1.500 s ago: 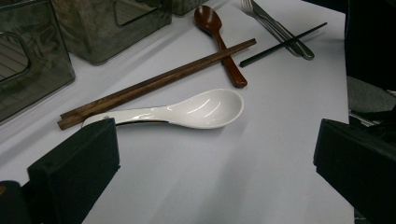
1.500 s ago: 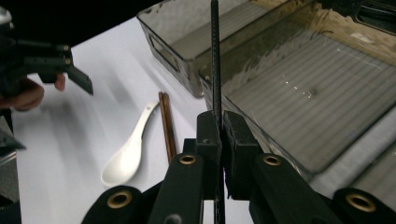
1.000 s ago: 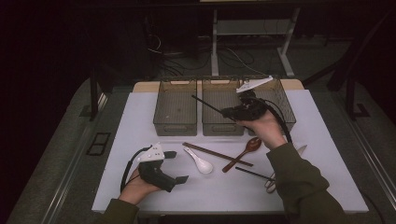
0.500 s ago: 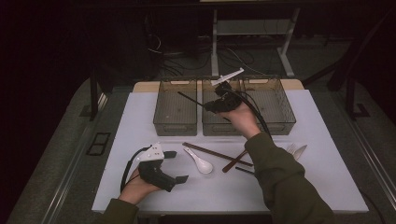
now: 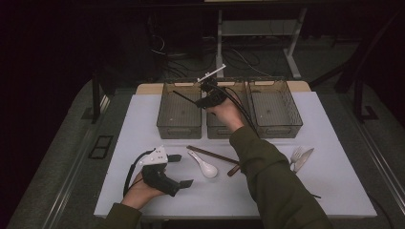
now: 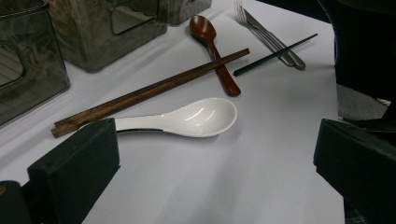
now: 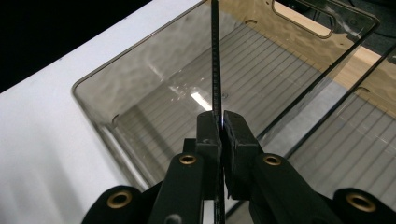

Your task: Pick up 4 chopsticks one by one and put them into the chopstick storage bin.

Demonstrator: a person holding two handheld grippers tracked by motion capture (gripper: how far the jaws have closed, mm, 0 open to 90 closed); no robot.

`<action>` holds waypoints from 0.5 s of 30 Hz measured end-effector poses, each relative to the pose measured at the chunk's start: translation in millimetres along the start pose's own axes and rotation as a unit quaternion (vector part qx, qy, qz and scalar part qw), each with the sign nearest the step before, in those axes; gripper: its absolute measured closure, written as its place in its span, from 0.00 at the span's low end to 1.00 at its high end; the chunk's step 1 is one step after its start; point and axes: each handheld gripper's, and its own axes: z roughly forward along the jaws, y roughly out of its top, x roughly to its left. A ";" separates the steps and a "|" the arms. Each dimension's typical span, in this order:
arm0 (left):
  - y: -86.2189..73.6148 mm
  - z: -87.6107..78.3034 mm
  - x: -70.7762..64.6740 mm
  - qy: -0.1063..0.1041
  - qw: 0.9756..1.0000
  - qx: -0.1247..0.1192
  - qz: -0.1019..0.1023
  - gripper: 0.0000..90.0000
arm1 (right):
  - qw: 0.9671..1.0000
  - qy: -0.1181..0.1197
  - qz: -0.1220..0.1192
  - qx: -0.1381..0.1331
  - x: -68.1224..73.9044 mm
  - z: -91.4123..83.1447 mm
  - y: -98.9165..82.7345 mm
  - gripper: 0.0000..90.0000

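Two grippers are yours here, and the nearer one, your left gripper [image 5: 180,171], sits low by the near left corner of the table [image 5: 143,124], its jaws spread wide with nothing between them. Just beyond those jaws the white spoon [image 6: 196,117] lies flat on the surface, bowl up. Right behind it a pair of brown chopsticks [image 6: 149,91] runs along the table, their far ends crossing over the handle of the brown spoon [image 6: 212,46]. Off toward the right edge you have a fork [image 5: 296,154] and a knife [image 5: 304,159] lying side by side, and in the left gripper view one black chopstick [image 6: 275,54] rests across them.

Farther out, your right arm stretches over the middle of the table toward the three clear bins along the far edge. Your right gripper [image 5: 204,98] hangs above the wall between the left bin [image 5: 179,128] and the middle bin [image 5: 223,131], jaws clenched tight on a second black chopstick [image 7: 215,60]. That chopstick sticks out over the left bin, held clear of its ribbed floor. The right bin [image 5: 276,128] stands beside them, near the far right corner.
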 end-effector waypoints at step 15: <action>0.7 -0.7 0.4 -0.005 1.000 -0.005 0.000 0.00 | 0.999 -0.022 0.016 0.024 3.7 47.4 21.9 0.94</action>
